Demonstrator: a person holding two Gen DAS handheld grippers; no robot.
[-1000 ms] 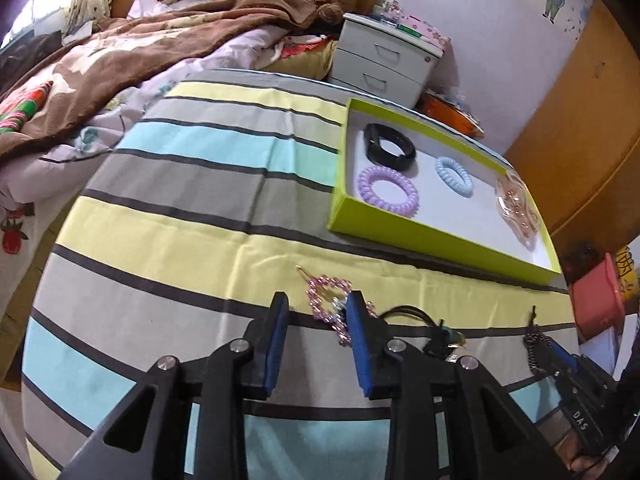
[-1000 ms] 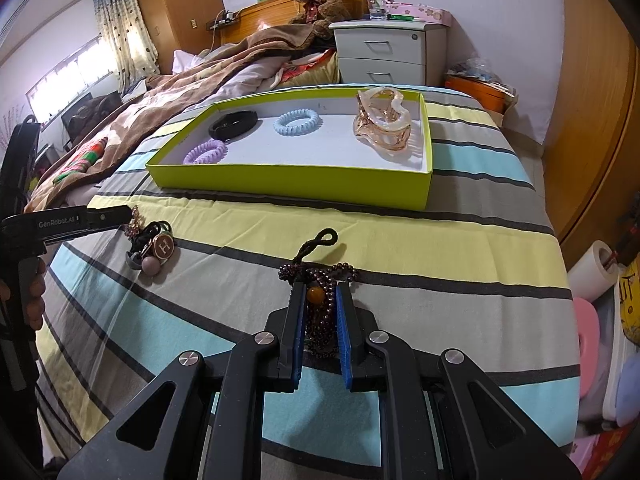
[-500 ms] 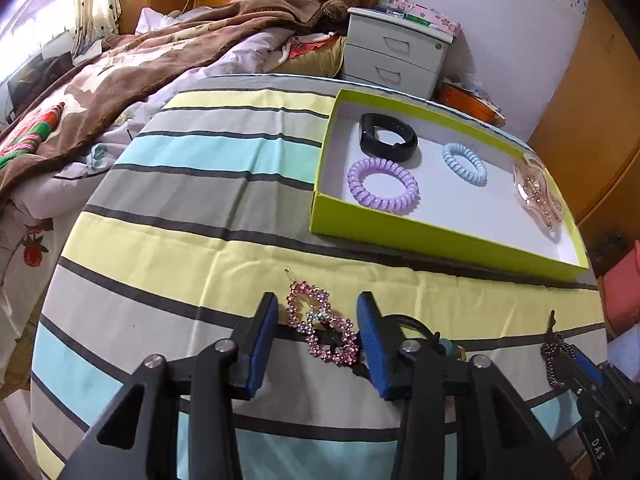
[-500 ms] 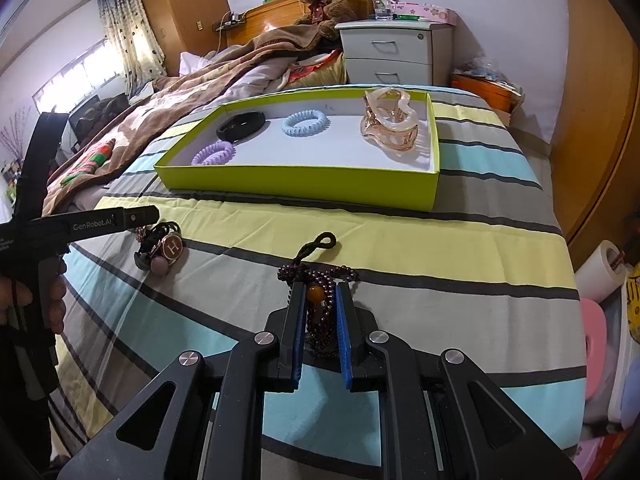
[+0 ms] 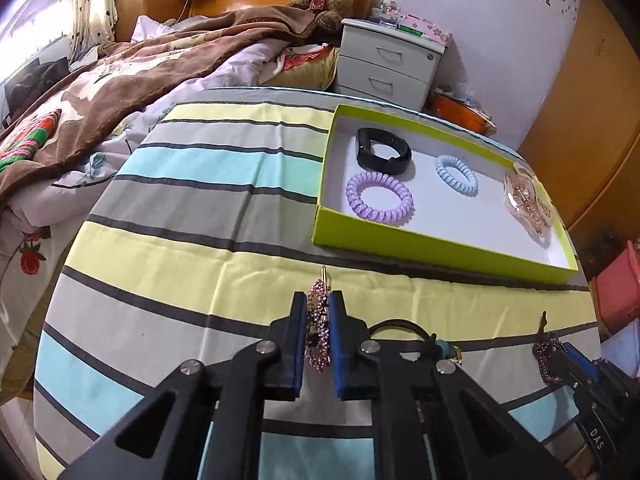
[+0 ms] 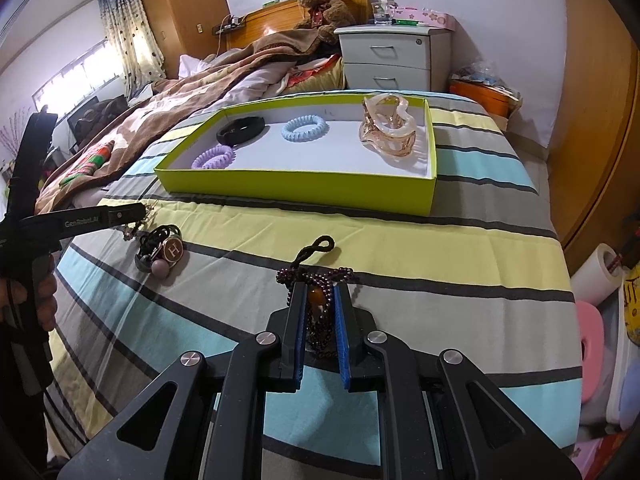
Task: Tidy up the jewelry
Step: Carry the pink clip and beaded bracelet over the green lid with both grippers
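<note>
The left gripper [image 5: 318, 312] is nearly closed, its blue pads pinching a pink rhinestone hair clip [image 5: 317, 336] turned on edge above the striped cloth [image 5: 200, 264]. The right gripper [image 6: 319, 300] is likewise narrowed onto a dark purple bead bracelet [image 6: 318, 280] with an amber bead, its loops and black cord spilling out beyond the tips. Whether either piece is lifted clear of the cloth is hard to tell. To the left lies a black hair tie with an "H" charm [image 6: 162, 250]. Farther off, the green tray [image 6: 304, 192] holds a black band [image 6: 240, 128], a purple coil tie [image 6: 213, 158], a blue coil tie [image 6: 304, 127] and a claw clip [image 6: 387, 130].
</note>
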